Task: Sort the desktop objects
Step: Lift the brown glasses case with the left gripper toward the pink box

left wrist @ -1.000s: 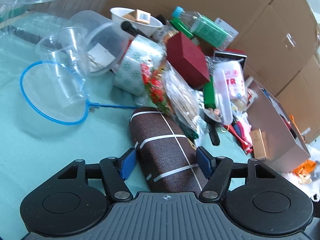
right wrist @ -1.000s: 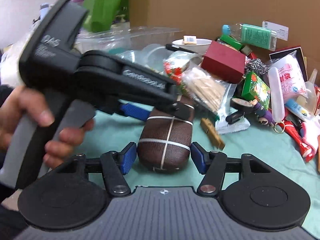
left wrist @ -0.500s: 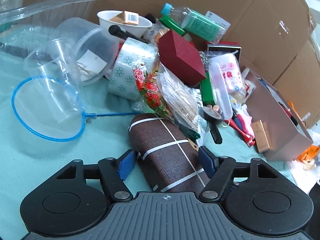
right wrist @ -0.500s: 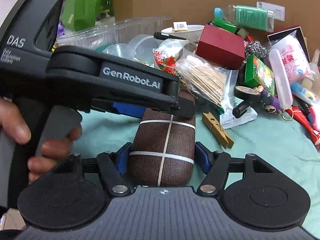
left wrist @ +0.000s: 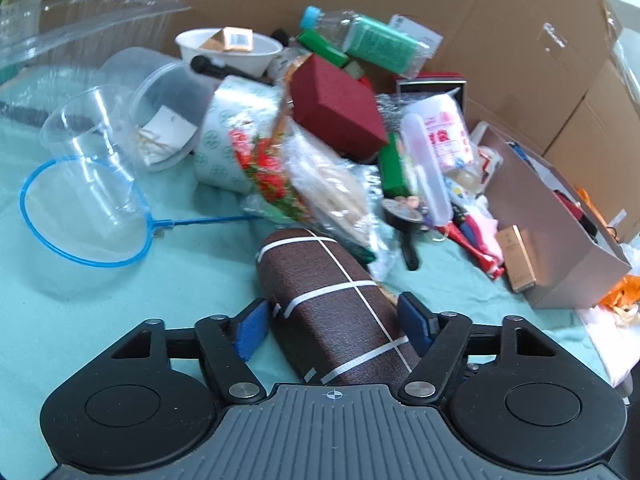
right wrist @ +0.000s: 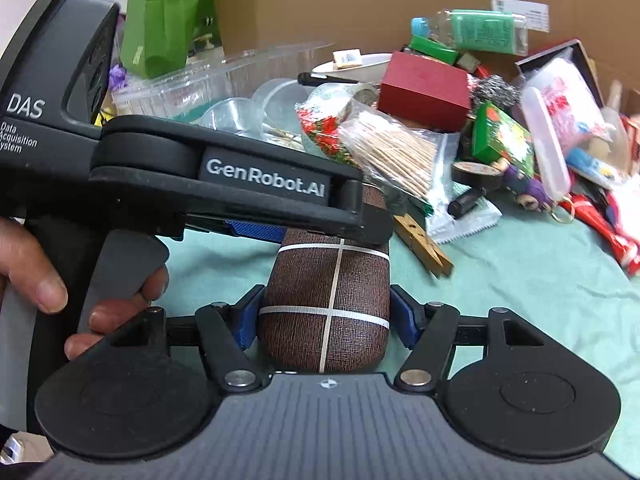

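Right wrist view: nearest, the right gripper [right wrist: 324, 316] has its jaws pressed against both sides of the brown case [right wrist: 326, 300], which lies on the green desk [right wrist: 520, 300]. Just beyond, the left gripper [left wrist: 332, 320] straddles the same case; its right pad touches, while the left pad seems to leave a sliver of gap, so I cannot tell if it grips. Farther off sits the clutter pile with the red box [left wrist: 336, 108]. One firm, centred hold should carry it; lift level, clear of the toothpick bag [right wrist: 396, 152].
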Demonstrator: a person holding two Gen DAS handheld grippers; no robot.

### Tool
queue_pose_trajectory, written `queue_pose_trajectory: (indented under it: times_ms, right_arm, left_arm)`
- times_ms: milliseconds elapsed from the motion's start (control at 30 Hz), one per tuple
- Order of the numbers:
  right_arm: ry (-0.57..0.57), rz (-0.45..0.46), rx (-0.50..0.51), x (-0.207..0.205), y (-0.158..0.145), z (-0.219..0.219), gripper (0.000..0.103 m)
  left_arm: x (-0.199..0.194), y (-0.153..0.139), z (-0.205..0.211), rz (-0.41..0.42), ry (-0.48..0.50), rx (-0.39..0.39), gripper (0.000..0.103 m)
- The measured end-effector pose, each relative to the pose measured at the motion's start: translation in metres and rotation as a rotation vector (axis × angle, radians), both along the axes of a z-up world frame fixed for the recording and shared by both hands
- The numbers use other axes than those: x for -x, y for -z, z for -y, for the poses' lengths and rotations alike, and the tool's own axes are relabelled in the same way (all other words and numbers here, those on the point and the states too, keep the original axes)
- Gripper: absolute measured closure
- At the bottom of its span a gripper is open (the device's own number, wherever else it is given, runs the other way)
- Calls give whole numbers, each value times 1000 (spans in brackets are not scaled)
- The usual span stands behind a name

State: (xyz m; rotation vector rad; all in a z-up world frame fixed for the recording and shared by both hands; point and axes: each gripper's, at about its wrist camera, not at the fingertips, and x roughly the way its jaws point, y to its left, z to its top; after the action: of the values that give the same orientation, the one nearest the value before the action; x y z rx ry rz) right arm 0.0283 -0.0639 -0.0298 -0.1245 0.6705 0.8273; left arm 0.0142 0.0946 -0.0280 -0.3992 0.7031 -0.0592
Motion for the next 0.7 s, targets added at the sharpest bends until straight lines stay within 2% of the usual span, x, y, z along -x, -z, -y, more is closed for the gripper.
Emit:
queue_pose_trajectory:
  times_ms: [100,300,467,700]
  right_arm:
    - [24,-3,-4,2,-2,15,34]
    - [83,4,-44,13,-9,53,34]
    - [140,71,-71,20,-24,86,34]
    - [265,184,-127,8,-55,136,34]
  left_arm:
    - [3,-5,14,7,12,1,39]
    - [8,-16,55,21,58,-11,39]
    - [4,-38,90,73,120,-24,39]
    - [-27,-74,147,194,226,-38,39]
